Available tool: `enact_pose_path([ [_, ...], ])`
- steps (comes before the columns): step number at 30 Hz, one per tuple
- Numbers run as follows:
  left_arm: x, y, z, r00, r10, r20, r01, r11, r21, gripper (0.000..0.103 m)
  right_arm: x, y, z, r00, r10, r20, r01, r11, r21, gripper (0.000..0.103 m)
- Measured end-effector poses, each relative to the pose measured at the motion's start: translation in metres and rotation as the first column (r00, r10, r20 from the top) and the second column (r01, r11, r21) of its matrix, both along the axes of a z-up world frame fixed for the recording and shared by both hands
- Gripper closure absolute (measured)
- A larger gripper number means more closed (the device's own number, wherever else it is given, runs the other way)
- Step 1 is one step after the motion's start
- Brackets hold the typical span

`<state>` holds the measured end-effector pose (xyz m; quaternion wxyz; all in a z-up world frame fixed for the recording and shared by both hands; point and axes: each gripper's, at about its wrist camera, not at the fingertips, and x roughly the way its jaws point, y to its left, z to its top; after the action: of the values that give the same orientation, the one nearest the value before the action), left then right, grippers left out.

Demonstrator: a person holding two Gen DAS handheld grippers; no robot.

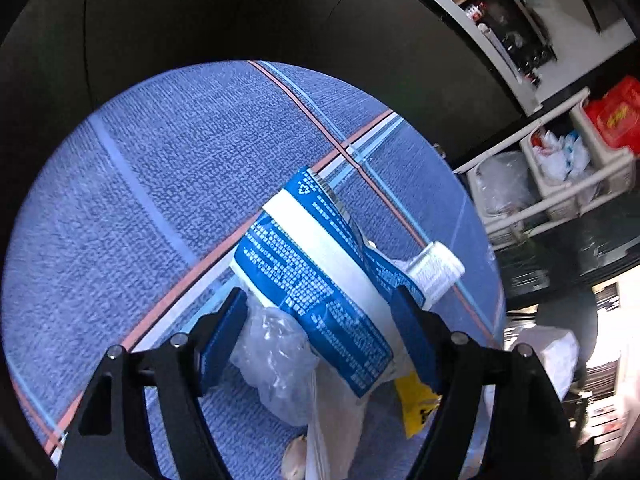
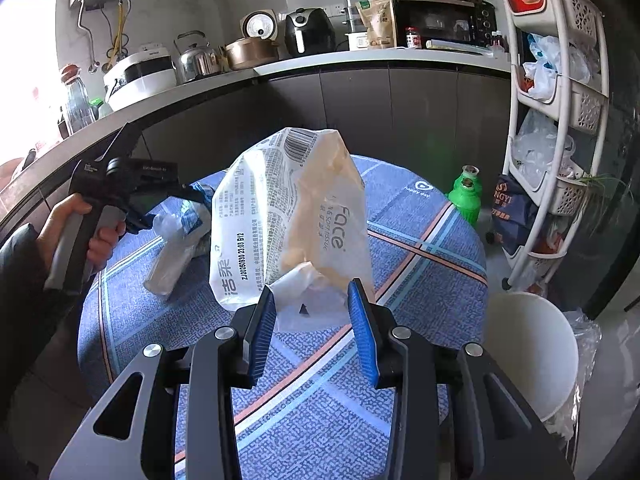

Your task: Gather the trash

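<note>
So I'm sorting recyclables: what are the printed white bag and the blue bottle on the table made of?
Printed white bag: thin plastic film, semi-translucent, creased, contents showing through. Blue-labelled bottle: seemingly crushed clear plastic, with a glossy printed sleeve bearing a recycling mark and a ribbed white cap.

- Kettle (image 2: 195, 57), air fryer (image 2: 309, 30) and oven (image 2: 444, 20) on the worktop (image 2: 360, 58), far beyond the claw.
- Green bottle (image 2: 466, 196) on the floor, ahead right.
- White rack (image 2: 560, 128) further right.
- White bin (image 2: 532, 352), close right.
</note>
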<state>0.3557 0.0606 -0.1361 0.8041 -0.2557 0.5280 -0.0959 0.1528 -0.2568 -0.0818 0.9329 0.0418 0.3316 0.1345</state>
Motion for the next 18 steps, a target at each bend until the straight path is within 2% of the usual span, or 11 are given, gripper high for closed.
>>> enact_pose_path([
  [2, 0.004, 0.003, -0.005, 1.000, 0.008, -0.003, -0.008, 0.999, -0.033, 0.022, 0.001, 0.002, -0.001, 1.000, 0.003, -0.003, -0.003, 1.000, -0.001, 0.069],
  [5, 0.011, 0.005, -0.008, 0.999, 0.036, 0.003, -0.036, 0.996, -0.076, 0.024, 0.001, 0.006, -0.001, 1.000, 0.010, -0.005, -0.011, 1.000, -0.008, 0.069],
  [7, 0.013, 0.004, -0.007, 1.000, 0.022, 0.018, -0.020, 0.996, -0.089, 0.050, 0.002, 0.007, 0.000, 1.000, 0.013, -0.006, -0.013, 1.000, -0.010, 0.069],
  [9, 0.011, -0.001, -0.001, 0.999, -0.006, 0.047, 0.009, 0.997, -0.070, 0.055, 0.001, 0.008, 0.001, 1.000, 0.013, -0.004, -0.014, 1.000, -0.011, 0.069],
  [11, 0.007, -0.011, 0.013, 0.993, -0.054, 0.103, 0.057, 0.998, -0.027, 0.067, 0.001, 0.008, 0.002, 1.000, 0.012, -0.002, -0.012, 1.000, -0.010, 0.069],
  [13, 0.002, -0.022, 0.031, 0.985, -0.082, 0.152, 0.080, 0.997, 0.018, 0.072, 0.000, 0.008, 0.003, 1.000, 0.014, 0.000, -0.014, 1.000, -0.008, 0.069],
  [18, -0.026, -0.042, 0.073, 0.959, -0.157, 0.235, 0.147, 0.987, 0.058, 0.073, -0.008, 0.005, 0.008, 1.000, 0.012, 0.015, -0.012, 1.000, -0.004, 0.069],
])
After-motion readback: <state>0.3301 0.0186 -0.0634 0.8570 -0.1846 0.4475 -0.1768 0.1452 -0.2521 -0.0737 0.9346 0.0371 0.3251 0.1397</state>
